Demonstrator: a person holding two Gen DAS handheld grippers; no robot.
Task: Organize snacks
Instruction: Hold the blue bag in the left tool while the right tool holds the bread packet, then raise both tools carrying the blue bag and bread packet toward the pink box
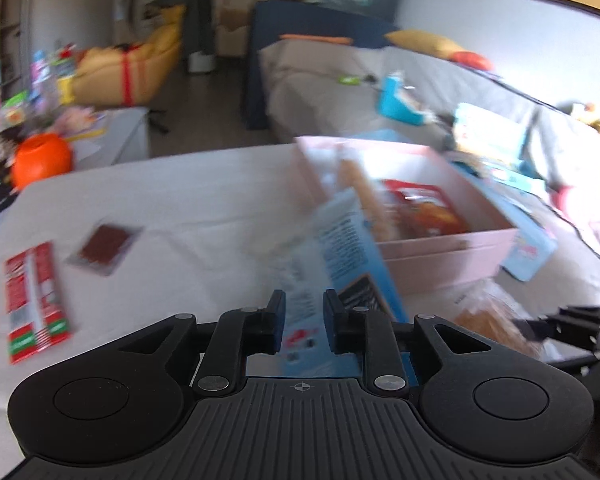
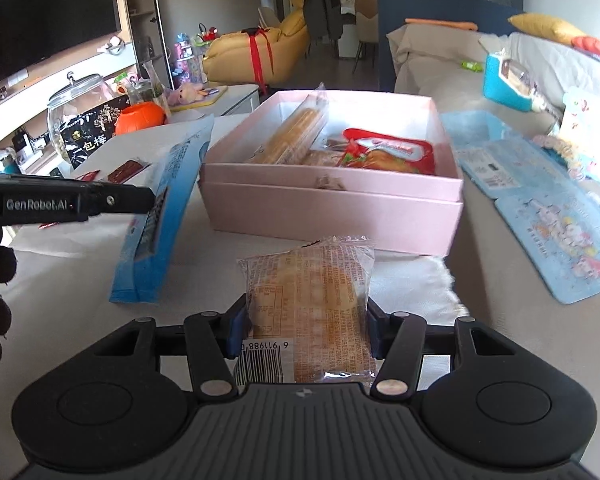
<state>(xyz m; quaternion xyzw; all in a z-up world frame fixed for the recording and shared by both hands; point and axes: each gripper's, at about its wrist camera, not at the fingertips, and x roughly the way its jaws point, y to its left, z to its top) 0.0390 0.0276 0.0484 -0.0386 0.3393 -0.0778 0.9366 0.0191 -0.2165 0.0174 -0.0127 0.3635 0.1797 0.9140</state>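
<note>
My left gripper point(image 1: 304, 320) is shut on a blue snack packet point(image 1: 340, 256) and holds it tilted above the white table, its far end near the pink box point(image 1: 440, 256). The packet also shows in the right wrist view point(image 2: 160, 224), left of the pink box point(image 2: 332, 208). My right gripper point(image 2: 304, 328) is shut on a clear-wrapped bread packet point(image 2: 312, 292), in front of the box. The box holds a long biscuit pack point(image 2: 292, 132) and a red snack bag point(image 2: 388, 152).
A red-and-green packet point(image 1: 32, 296) and a small dark-red packet point(image 1: 104, 248) lie on the table at left. Blue boxes and a blue lid point(image 2: 556, 240) lie right of the pink box. An orange pumpkin pot point(image 2: 140, 118) and glass jar point(image 2: 76, 112) stand far left.
</note>
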